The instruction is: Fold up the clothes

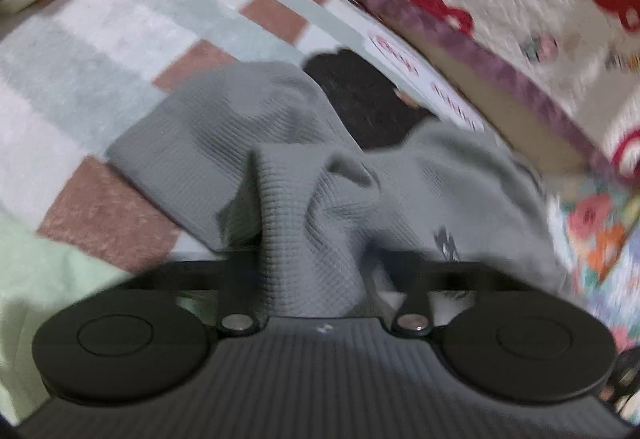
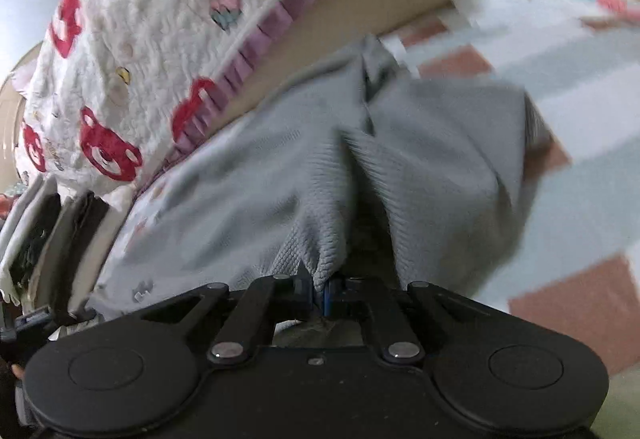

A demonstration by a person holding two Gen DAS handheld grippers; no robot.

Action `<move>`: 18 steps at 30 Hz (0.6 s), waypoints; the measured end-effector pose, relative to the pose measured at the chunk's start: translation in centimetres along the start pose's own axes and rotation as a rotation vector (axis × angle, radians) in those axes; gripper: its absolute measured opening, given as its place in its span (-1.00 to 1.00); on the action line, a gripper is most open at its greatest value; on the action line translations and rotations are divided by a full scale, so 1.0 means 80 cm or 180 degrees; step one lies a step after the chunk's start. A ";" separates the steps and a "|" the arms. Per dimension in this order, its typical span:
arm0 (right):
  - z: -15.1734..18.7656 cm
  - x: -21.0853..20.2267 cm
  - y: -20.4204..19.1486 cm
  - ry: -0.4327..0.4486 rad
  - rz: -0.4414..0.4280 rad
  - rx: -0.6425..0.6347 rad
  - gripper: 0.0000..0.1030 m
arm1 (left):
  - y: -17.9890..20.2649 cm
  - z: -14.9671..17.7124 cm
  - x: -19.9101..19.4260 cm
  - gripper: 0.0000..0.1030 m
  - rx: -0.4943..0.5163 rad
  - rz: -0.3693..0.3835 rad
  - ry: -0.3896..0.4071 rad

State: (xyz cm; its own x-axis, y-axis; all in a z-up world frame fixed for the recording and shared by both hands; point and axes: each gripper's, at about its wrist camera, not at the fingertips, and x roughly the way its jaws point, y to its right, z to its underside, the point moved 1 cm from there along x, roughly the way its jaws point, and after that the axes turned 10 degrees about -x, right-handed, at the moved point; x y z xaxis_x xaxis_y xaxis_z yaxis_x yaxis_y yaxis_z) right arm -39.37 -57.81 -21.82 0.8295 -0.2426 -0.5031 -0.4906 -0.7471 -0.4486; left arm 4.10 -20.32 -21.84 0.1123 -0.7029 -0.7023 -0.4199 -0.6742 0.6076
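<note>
- The left gripper (image 1: 316, 279), nearest in its own view, is clamped on a raised fold of the grey waffle-knit garment (image 1: 248, 127); the cloth covers the fingertips, so the pads themselves are hidden.
- The right gripper (image 2: 322, 289) is likewise closed, pinching a bunched edge of the same grey garment (image 2: 440, 143) between its blue-edged pads.
- From both pinches the garment rises in ridges and spreads away over the checked blanket of pale green, white and rust-brown squares (image 1: 120, 39), where most of it lies crumpled.
- A small dark logo (image 1: 444, 241) shows on the garment to the right of the left gripper.
- Just beyond the garment, in the left wrist view, a dark piece of cloth (image 1: 360, 95) lies on the blanket, partly tucked under the grey fabric.
- Farther off runs a purple ruffled trim (image 2: 280, 19), and behind it a white fluffy cover with red bear faces (image 2: 108, 151).
- A floral patterned fabric (image 1: 596, 227) lies at the far right.
</note>
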 end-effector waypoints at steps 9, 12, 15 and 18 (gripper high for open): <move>-0.002 -0.160 -0.049 0.0423 0.0005 -0.0235 -0.88 | 0.061 0.042 -0.105 -0.88 0.0404 0.0280 0.0358; 0.028 -0.167 -0.044 0.0167 0.0222 -0.0282 -0.88 | 0.058 0.054 -0.105 -0.88 0.0396 0.0208 0.0275; 0.048 -0.155 -0.044 -0.0061 0.0383 -0.0406 -0.88 | 0.056 0.059 -0.093 -0.88 0.0485 -0.0040 0.0208; 0.052 -0.139 -0.054 -0.0234 0.0592 -0.0713 -0.87 | 0.053 0.060 -0.084 -0.82 0.0435 -0.0172 0.0101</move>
State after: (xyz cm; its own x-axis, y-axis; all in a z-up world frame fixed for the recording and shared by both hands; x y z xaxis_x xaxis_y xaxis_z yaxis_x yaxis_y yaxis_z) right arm -47.60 -49.33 -17.33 0.7052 -0.3488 -0.6173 -0.5545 -0.8138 -0.1737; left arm -2.76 -17.35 -16.35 0.1656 -0.6746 -0.7193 -0.5310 -0.6756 0.5114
